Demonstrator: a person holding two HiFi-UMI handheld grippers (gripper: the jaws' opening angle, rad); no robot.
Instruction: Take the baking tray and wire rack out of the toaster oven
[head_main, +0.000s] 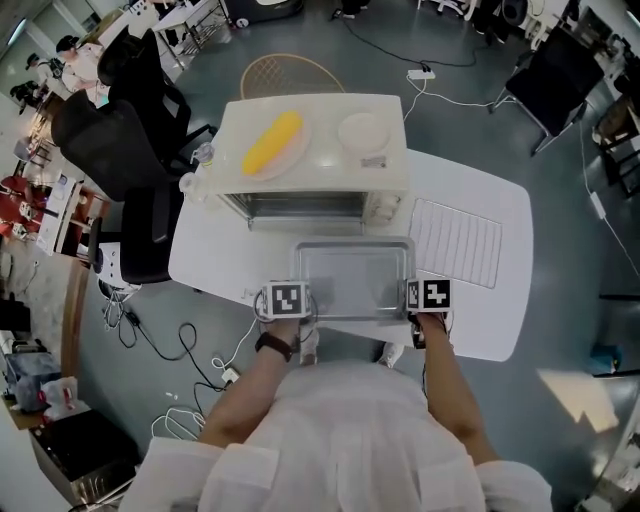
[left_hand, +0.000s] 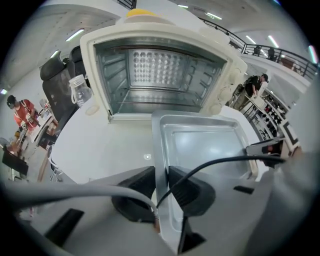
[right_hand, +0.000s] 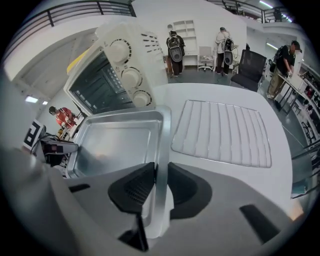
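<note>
The baking tray (head_main: 352, 280) is clear of the toaster oven (head_main: 315, 160), just in front of its open mouth and over the near part of the counter (head_main: 225, 250). The left tongs (left_hand: 161, 182) are clamped on its left rim and the right tongs (right_hand: 161, 179) on its right rim. Whether its underside rests on the counter cannot be told.

The likely trouble is the grip itself. Each pair of tongs pinches only a thin metal lip, so if one hand leads the other or tips, the tray may twist and slide out of the pads. It also sits close to the counter's near edge by the person, and if set down too far back it could overhang and tip. A dark cable (left_hand: 215, 162) on the left tongs loops across the tray and might snag on a corner.

The wire rack (right_hand: 222, 132) already lies flat on the counter just to the right of the tray. A drift that way would probably bump it or land the tray's rim on it. The oven cavity looks empty. On its top are a plate with a yellow item (head_main: 272, 142) and a white dish (head_main: 363, 132), which a knock to the oven could shift. A small clear bottle (left_hand: 80, 90) stands at the oven's left corner, apart from the tray. Black chairs (head_main: 110, 140) stand beyond the counter's left end, out of the way.
</note>
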